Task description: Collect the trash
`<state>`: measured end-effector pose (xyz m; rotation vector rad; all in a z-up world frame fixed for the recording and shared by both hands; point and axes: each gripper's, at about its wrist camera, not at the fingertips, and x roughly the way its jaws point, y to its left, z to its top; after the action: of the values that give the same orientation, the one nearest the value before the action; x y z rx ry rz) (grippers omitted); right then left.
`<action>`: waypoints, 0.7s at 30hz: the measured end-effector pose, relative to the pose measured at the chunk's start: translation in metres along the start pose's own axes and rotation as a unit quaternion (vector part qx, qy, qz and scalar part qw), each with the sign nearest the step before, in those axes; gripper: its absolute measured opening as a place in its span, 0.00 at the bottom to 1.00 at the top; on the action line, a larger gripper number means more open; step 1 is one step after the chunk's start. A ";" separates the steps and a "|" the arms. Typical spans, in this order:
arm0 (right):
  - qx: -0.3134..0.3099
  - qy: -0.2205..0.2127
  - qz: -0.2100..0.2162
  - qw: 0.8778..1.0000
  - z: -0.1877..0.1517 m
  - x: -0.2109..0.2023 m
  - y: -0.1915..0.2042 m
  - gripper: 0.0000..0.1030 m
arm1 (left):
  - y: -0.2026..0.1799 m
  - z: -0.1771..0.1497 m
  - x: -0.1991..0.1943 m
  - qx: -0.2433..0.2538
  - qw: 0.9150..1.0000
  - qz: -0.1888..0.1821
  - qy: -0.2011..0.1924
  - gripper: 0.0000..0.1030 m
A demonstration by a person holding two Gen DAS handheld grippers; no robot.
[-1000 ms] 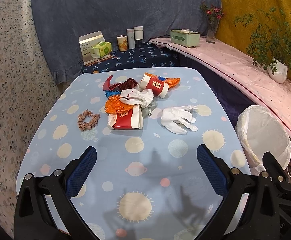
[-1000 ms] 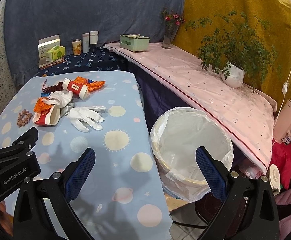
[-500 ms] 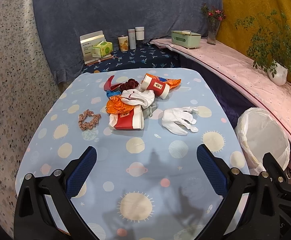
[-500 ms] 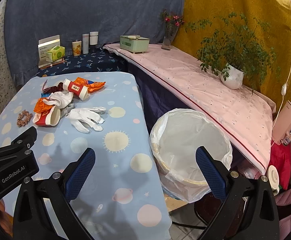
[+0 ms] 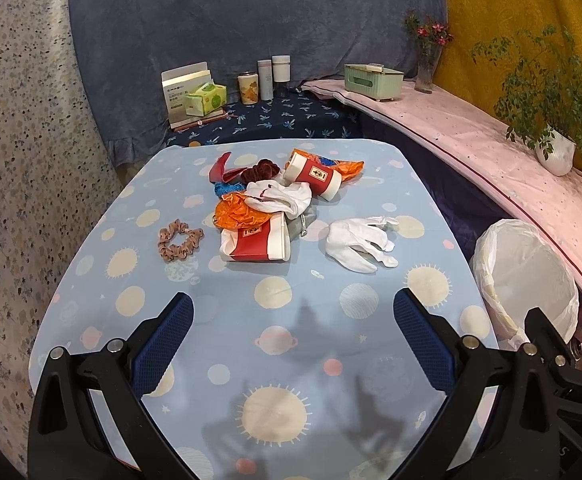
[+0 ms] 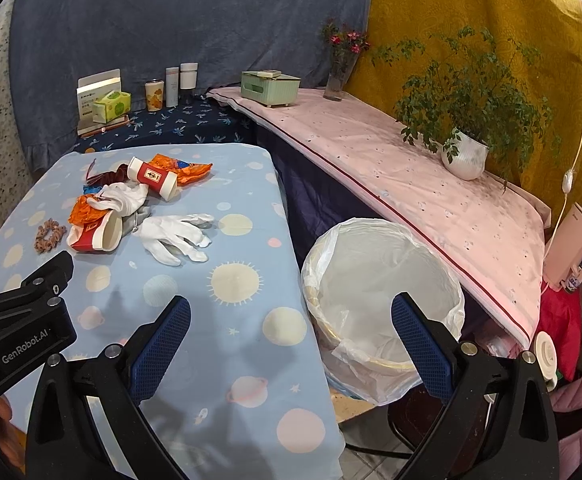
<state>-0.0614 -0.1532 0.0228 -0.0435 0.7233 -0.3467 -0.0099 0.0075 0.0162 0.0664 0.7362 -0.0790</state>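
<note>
A heap of trash lies mid-table: a red and white paper cup (image 5: 259,238) on its side, a second paper cup (image 5: 315,176) behind it, orange wrappers (image 5: 237,216) and a dark red scrap (image 5: 219,166). In the right wrist view the nearer cup (image 6: 97,232) and the far cup (image 6: 153,178) show too. A bin lined with a white bag (image 6: 383,292) stands on the floor right of the table; the same bin (image 5: 527,276) shows in the left wrist view. My left gripper (image 5: 293,344) hangs open over the table's near part. My right gripper (image 6: 291,346) is open above the table's right edge.
A white glove (image 5: 357,242), another white glove on the heap (image 5: 281,196) and a pink scrunchie (image 5: 179,240) lie by the trash. The patterned tablecloth (image 5: 275,292) covers the table. A pink shelf (image 6: 411,184) carries a potted plant (image 6: 465,156), a green box (image 6: 269,88) and a vase.
Both views have shifted only slightly, with the scene sitting a little lower and left. Both grippers stay open and nothing on the table has moved.
</note>
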 end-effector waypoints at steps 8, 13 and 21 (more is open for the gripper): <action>-0.001 -0.003 -0.003 1.000 0.001 -0.001 0.006 0.94 | 0.008 0.001 0.002 -0.006 1.000 -0.008 0.001 0.93; 0.002 -0.005 -0.006 1.000 0.004 0.000 0.010 0.93 | 0.015 0.003 0.006 -0.009 1.000 -0.011 0.002 0.93; 0.006 -0.005 0.001 1.000 0.006 0.007 0.021 0.93 | 0.033 0.005 0.021 -0.020 1.000 -0.012 0.013 0.93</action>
<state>-0.0467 -0.1364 0.0197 -0.0327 0.7106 -0.3498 0.0122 0.0389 0.0069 0.0209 0.7643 -0.0864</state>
